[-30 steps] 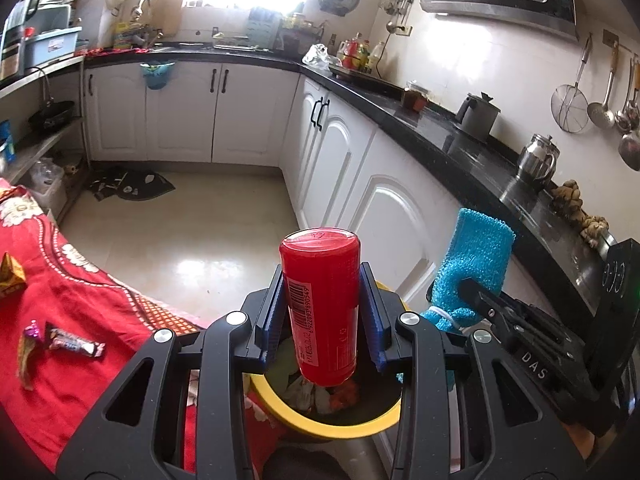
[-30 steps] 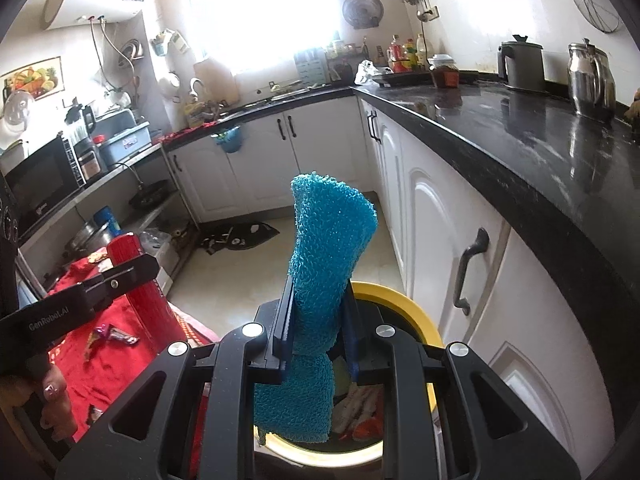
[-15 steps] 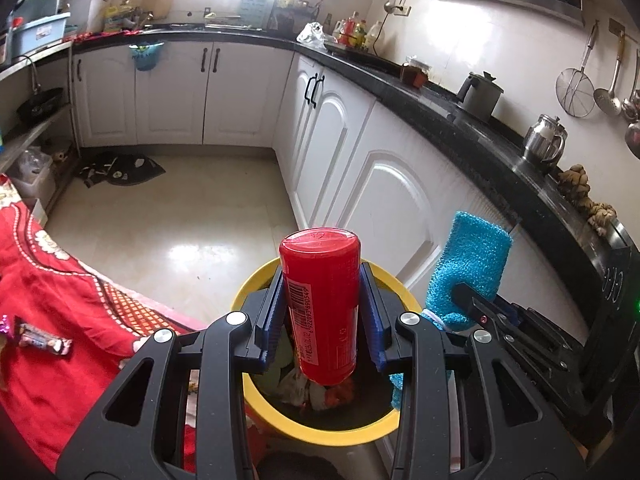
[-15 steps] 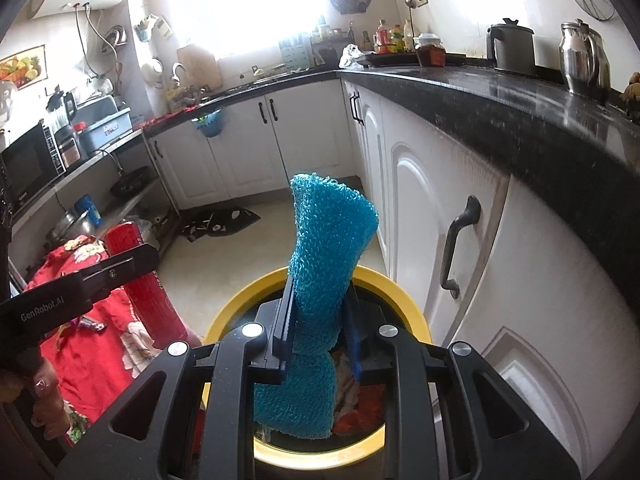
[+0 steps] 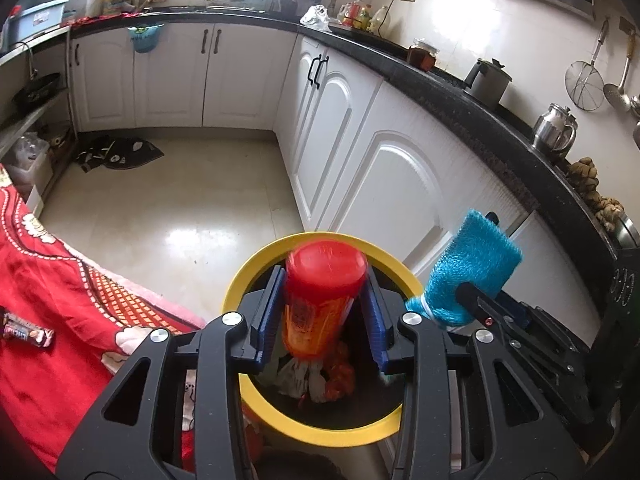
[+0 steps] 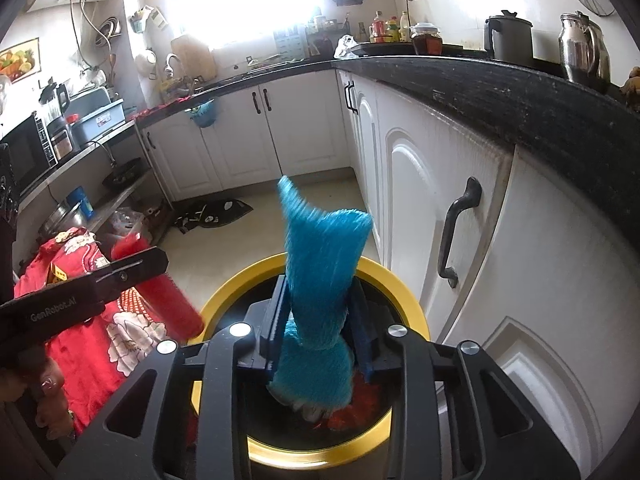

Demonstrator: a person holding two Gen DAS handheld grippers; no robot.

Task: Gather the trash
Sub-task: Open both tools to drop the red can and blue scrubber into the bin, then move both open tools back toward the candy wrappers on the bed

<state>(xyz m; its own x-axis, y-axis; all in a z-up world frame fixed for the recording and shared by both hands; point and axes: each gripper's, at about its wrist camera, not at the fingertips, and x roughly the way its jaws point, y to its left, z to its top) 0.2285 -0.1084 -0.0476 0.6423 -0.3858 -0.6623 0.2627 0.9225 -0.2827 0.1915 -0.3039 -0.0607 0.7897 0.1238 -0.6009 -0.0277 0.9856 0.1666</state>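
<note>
A red can (image 5: 324, 292) stands tilted and blurred between the blue pads of my left gripper (image 5: 323, 280), whose jaws are opening; small gaps show on both sides of the can as it slips down. Below it is the yellow-rimmed bin (image 5: 248, 280), which holds crumpled wrappers. In the right wrist view a blue cloth (image 6: 324, 264), also blurred, sags between the opening jaws of my right gripper (image 6: 320, 292) over the same bin (image 6: 408, 292). The pads no longer pinch the cloth. The can (image 6: 168, 296) shows at the left there, and the cloth (image 5: 472, 260) at the right in the left wrist view.
A table under a red flowered cloth (image 5: 48, 280) stands left of the bin, with a snack wrapper (image 5: 28, 332) on it. White cabinets (image 5: 392, 184) under a black counter run close on the right, a door handle (image 6: 456, 232) sticking out. A dark mat (image 5: 116, 152) lies on the floor.
Both grippers sank toward the bin, and more of its rim shows. Both pairs of jaws widened. The can and the cloth have slipped lower and are now blurred.
</note>
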